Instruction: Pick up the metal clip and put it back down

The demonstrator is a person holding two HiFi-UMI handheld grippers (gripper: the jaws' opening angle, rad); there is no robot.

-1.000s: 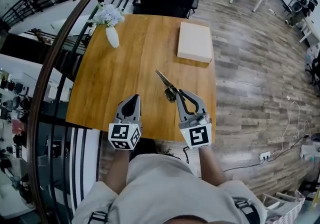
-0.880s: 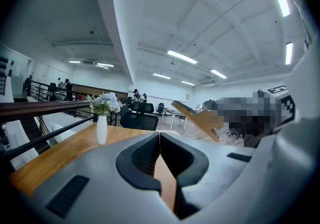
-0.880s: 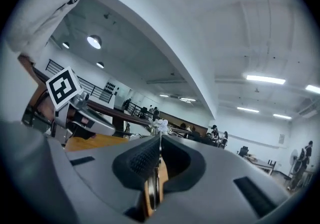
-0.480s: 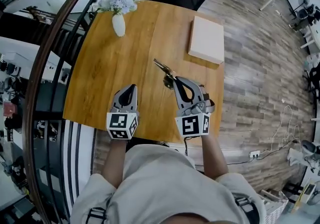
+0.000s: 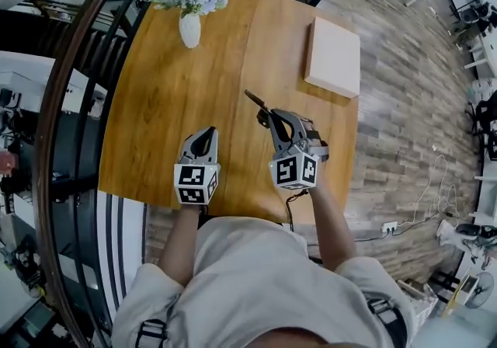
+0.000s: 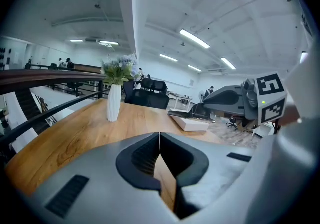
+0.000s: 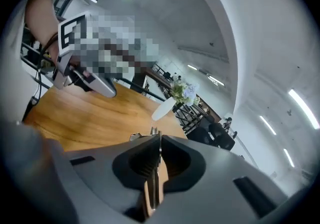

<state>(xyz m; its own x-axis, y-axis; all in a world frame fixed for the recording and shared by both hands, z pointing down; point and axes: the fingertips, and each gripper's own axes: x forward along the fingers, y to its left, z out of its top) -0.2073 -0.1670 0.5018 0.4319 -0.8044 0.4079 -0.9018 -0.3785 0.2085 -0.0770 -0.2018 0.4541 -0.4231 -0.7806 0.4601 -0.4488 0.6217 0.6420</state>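
Metal clip (image 5: 255, 100): slim, metallic | right gripper (image 5: 270, 115) jaws clamp it | left gripper (image 5: 210, 131) jaws closed

vase (image 5: 190, 28) at the desk's (image 5: 155, 121) far left, box (image 5: 334, 55) at far right, metal clip (image 5: 255, 100) nearer, in the right gripper (image 5: 273, 116), left gripper (image 5: 206, 135) to its left

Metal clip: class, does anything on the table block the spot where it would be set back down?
Nothing visible does. The right gripper holds the metal clip over bare table; the vase and flat box stand well clear.
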